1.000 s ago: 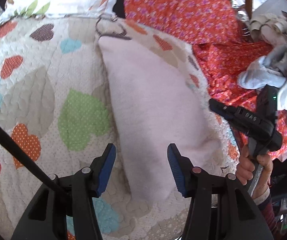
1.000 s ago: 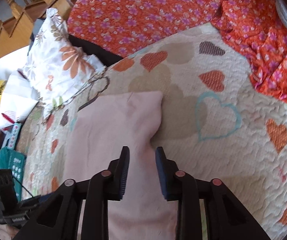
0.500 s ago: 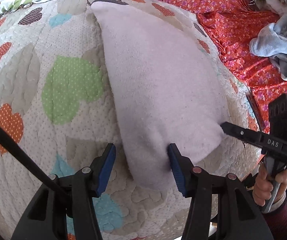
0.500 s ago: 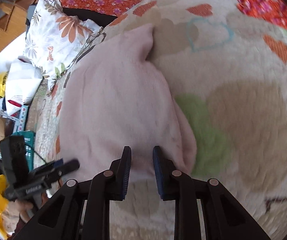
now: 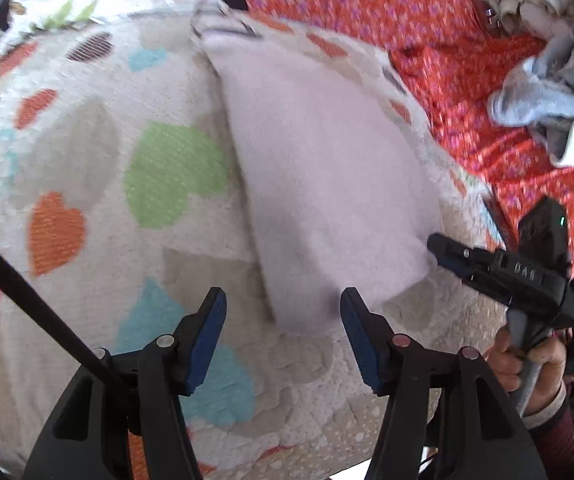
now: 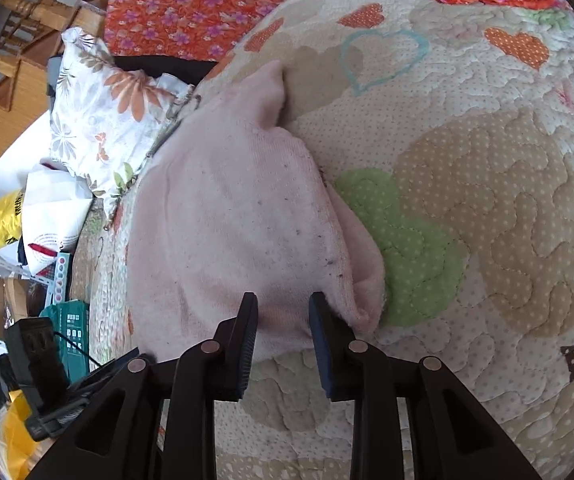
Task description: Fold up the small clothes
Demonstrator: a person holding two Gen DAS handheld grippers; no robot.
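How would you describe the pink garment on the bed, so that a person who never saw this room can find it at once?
Look at the cream quilt printed with coloured hearts that covers the bed. The pink garment lies flat on it beside a green heart, just ahead of the right gripper. It is the only plain, pale pink, fuzzy cloth; the orange fabric nearby is flowered.

A: Where does the left wrist view sit?

B: Low over the heart-patterned quilt, looking forward between its own jaws, close to the pink garment. Beyond that it faces the orange floral cloth.

A: And the right wrist view?

B: Also low and close, tilted down along its jaws at the same garment, from its other side; a floral pillow shows at left.

A: What do they share?

B: The garment, the quilt, and each other: the right gripper shows in the left view.
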